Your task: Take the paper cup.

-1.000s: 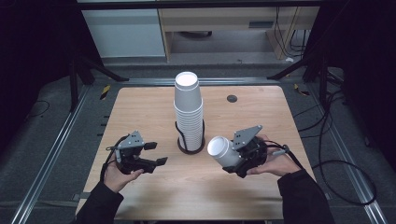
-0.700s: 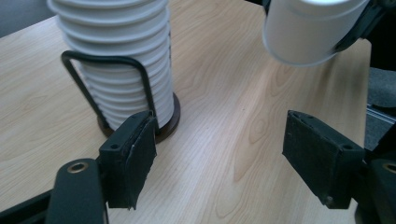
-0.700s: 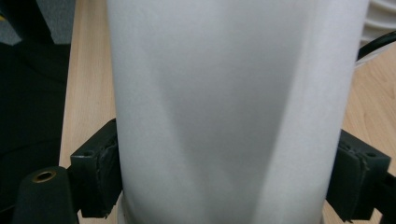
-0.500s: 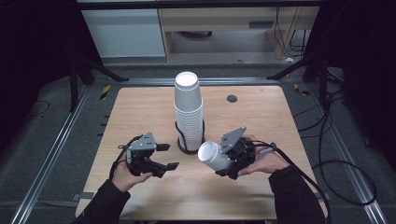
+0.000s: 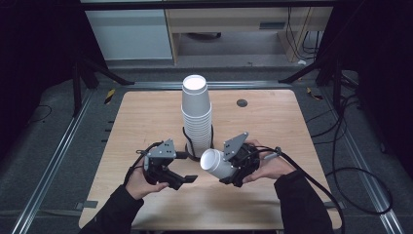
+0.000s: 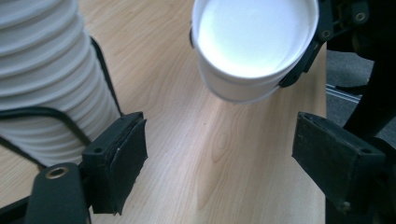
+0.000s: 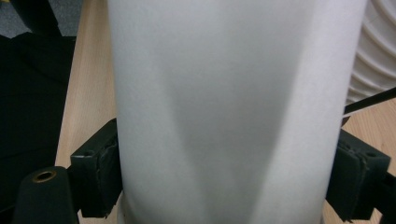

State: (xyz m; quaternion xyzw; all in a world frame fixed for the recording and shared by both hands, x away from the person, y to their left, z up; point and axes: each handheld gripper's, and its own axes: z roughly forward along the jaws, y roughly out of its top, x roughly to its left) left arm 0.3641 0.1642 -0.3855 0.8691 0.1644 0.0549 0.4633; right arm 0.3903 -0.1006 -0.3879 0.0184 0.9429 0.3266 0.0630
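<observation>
I see the cup stack (image 5: 197,114) blocking mid-worktop (image 5: 272,122), just behind both claws. Either side of it lies open to me.

Black grippers (image 5: 187,178) with grey plates, black cables, seemingly dark sleeves (image 5: 114,213).

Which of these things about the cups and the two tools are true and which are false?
1. The right tool holds a white cup. True.
2. The held cup stands upright. False: it is tipped sideways, with its mouth turned toward the left tool.
3. The left tool is closed on a cup. False: its jaws stand open with nothing between them.
4. A tall stack of white cups stands on the wooden table. True.
5. A black wire holder goes round the bottom of the stack. True.
6. The stack has fallen over. False: it stands upright.
</observation>
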